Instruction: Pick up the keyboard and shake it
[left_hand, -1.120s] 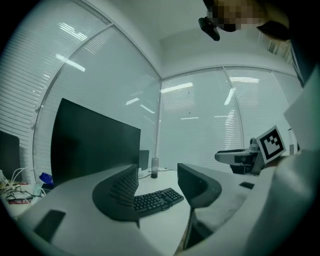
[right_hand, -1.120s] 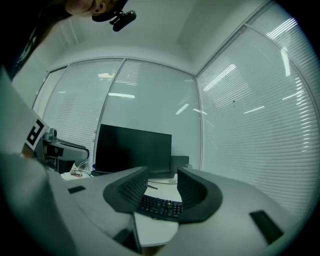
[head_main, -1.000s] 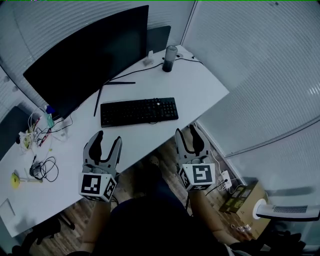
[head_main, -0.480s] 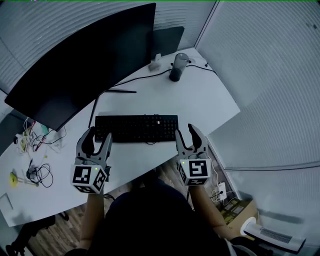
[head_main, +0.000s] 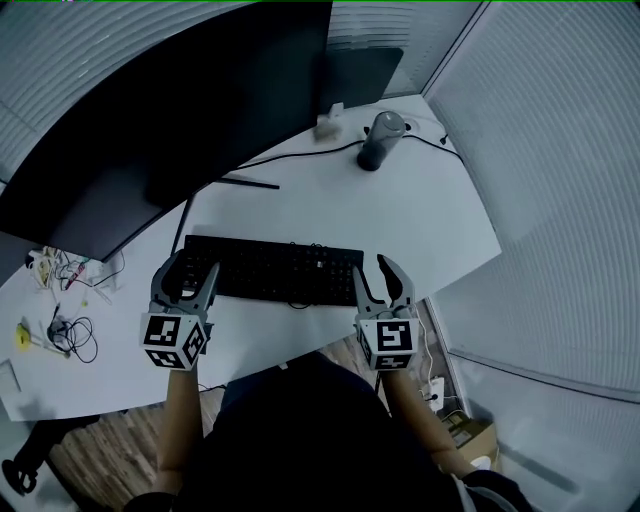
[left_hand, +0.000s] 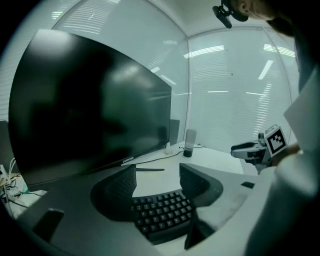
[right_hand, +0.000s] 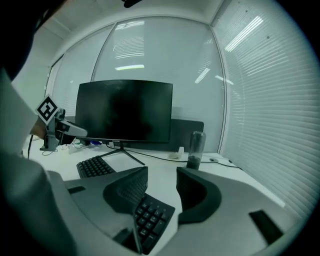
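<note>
Head view, nearest stuff first: the person's arms come up from the bottom edge, each hand holding a grey two-jaw gripper with a black-and-white marker cube on its back. The left gripper (head_main: 190, 268) sits at the left end of the flat black computer keyboard (head_main: 275, 270), and the right gripper (head_main: 374, 268) sits at its right end.

In the left gripper view, the jaws stand moderately apart and have just been opening. The keyboard's left end lies between them, but there's a visible gap on both sides, so nothing is clamped. The right gripper view shows pretty much the same thing: the jaws are about half spread and the keyboard's right corner pokes in low between them, closer to the left-hand jaw. No squeeze on it that can be seen.

The keyboard lies flat on the curved white desk (head_main: 400, 215), near its front edge. Off to the left there's a tangle of thin cables (head_main: 62, 332). Further back, the monitor's slim black stand legs (head_main: 235, 182) spread across the desk, and a dark cylindrical bottle (head_main: 378, 140) stands upright near the far corner. The big curved black monitor (head_main: 180, 100) fills the back, screen dark, with white blinds (head_main: 560, 150) behind it.
</note>
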